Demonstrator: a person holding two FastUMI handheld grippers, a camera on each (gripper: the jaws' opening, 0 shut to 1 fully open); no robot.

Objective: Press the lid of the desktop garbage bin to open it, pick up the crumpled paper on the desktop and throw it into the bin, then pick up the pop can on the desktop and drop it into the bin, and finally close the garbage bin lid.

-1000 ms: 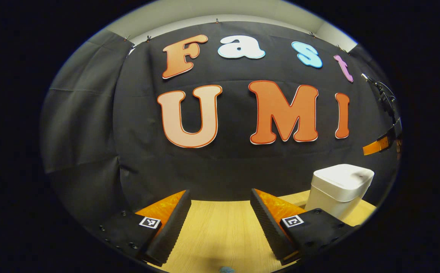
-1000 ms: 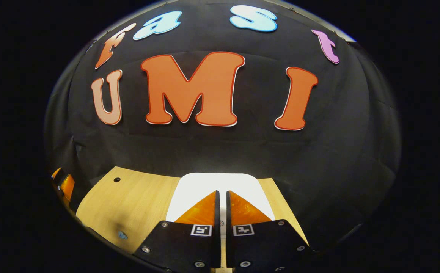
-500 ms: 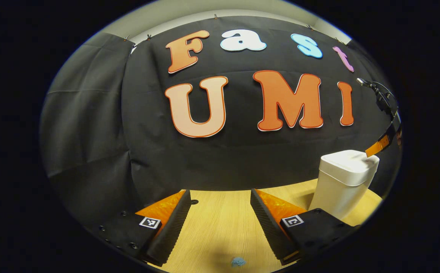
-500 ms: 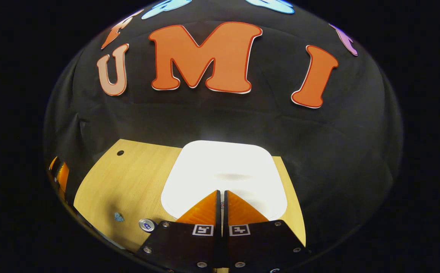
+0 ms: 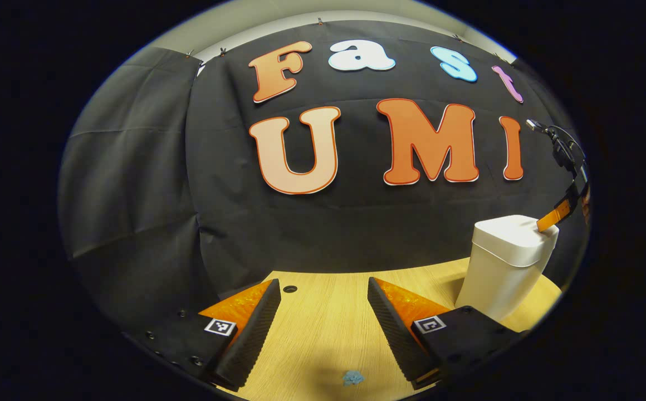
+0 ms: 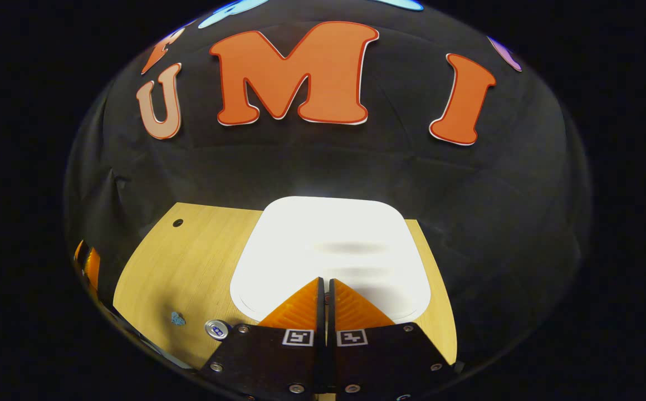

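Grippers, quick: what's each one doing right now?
Left tool: open, holding nothing, above the table.
Right tool: closed, empty, tips at the white bin lid.

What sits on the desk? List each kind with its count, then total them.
Garbage bin: 1
Crumpled paper: 1
Pop can: 1
Total: 3
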